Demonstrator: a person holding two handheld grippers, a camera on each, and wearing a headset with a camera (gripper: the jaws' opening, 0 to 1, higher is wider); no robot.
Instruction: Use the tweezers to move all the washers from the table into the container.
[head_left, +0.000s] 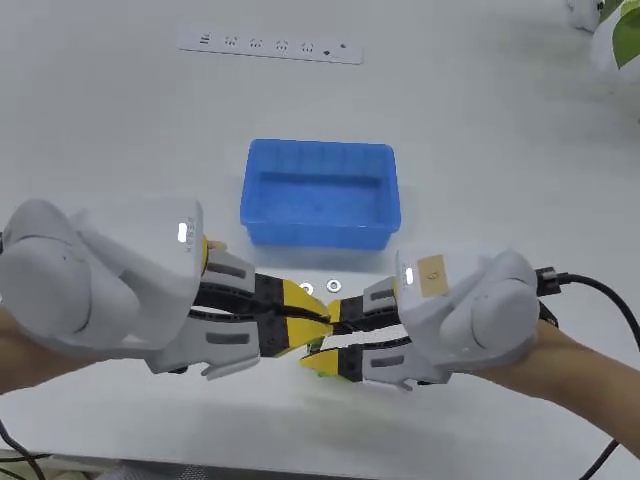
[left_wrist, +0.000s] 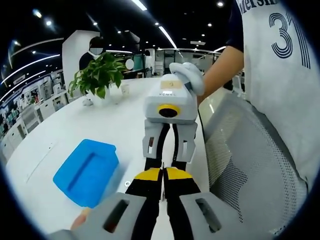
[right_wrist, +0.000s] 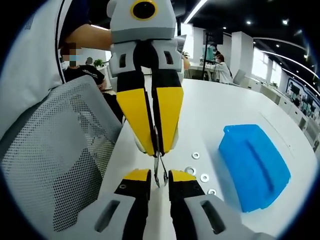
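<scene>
Left gripper (left_wrist: 163, 176) pinches tweezers (right_wrist: 160, 172), right gripper (right_wrist: 159, 177) opposite; washers (right_wrist: 190, 170) (tabletop (head_left: 480, 120)) beside container (head_left: 318, 232).

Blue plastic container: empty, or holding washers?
Empty: the blue plastic container shows a bare floor in the head view; silver metal washers lie outside on the white table.

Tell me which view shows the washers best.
The right gripper view: four washers lie in plain sight on the table beside the blue container. The head view shows two, small, in front of the container. The left gripper view gives one faint ring at most.
</scene>
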